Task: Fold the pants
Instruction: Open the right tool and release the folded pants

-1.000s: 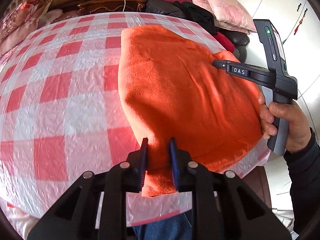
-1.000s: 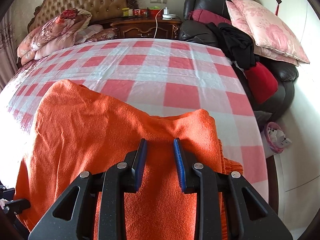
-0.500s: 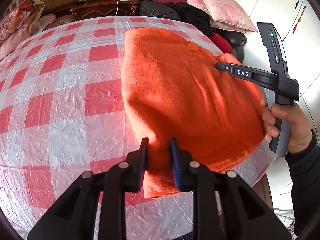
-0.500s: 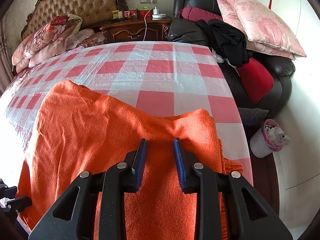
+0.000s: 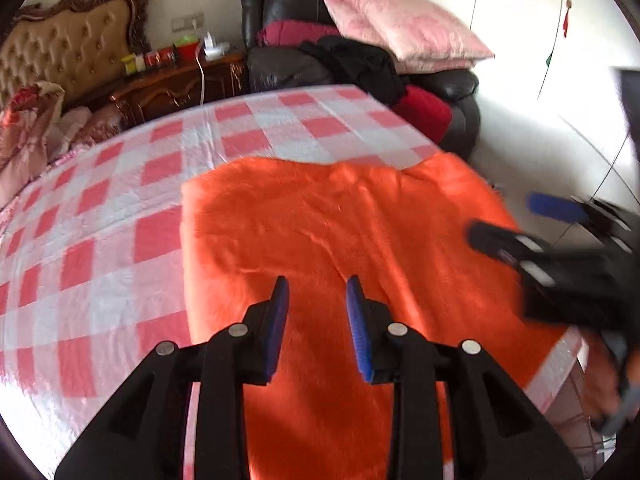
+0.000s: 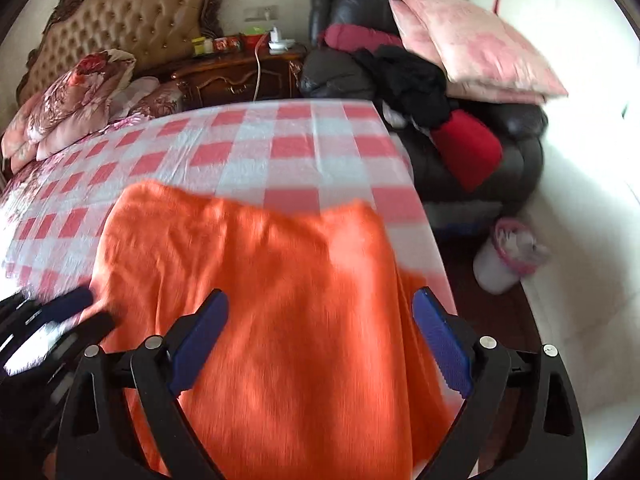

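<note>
Hovering over one pair of orange pants (image 5: pixel 340 232), you are holding both tools clear of it: the left gripper (image 5: pixel 318 286) is parting slightly, nothing between its pads; the right gripper (image 6: pixel 320 304) is just springing wide apart, empty. The pants are lying flat at the near corner of the checked bedspread (image 5: pixel 120 208). Beyond, two pink pillows (image 6: pixel 480 48) are crowding one black sofa (image 6: pixel 512 152).

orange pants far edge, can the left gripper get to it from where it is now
Probably yes. The left gripper hangs open over the orange pants, nothing pinched, and only flat fabric lies between it and the far edge. The right gripper sits off to the side, also open.
</note>
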`<state>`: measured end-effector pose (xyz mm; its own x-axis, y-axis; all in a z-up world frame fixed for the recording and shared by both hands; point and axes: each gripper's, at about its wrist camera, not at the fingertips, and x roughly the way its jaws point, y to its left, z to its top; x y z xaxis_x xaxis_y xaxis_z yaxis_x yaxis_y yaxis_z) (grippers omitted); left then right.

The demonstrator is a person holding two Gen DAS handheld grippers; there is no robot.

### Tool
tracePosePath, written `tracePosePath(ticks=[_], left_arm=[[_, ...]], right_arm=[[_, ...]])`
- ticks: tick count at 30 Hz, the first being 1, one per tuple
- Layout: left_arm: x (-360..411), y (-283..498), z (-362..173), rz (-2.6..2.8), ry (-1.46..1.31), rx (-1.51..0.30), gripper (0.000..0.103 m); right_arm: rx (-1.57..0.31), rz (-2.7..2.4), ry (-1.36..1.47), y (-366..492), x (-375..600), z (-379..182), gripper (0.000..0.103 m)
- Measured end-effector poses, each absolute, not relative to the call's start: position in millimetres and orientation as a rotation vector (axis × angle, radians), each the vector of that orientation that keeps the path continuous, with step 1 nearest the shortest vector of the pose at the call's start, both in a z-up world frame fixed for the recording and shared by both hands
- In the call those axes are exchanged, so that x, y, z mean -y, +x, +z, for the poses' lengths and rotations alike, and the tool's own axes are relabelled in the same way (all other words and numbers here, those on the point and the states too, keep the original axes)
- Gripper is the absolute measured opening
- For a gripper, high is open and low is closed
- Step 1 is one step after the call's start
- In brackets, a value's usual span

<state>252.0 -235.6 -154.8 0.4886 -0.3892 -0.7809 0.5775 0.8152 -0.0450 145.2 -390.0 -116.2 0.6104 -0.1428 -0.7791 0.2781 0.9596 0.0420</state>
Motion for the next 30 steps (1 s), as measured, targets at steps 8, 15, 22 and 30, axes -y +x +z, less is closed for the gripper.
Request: tracePosePath(ticks=[8,15,22,30], left_arm=[[260.8,284.6,-176.6,-0.613,0.358,-0.906,0.041],[270.7,286.7,-149.1,-0.608,0.325,-0.823,0.054],[321.1,298.6,-175.2,-0.671,0.459,-0.875,0.065],[263.0,270.9,-143.8,-0.545,0.312,-0.808,0.069]], right_arm=[[-1.001,-0.297,0.190,124.1,412.1,-161.9,0.090],[-1.002,-0.294,0.175,121.8,412.7,-164.7,0.093],[-0.997,-0.303,0.162,123.5,412.0,-164.0,0.094],[-0.983,-0.312,0.184,122.3,415.2,-167.1,0.098]])
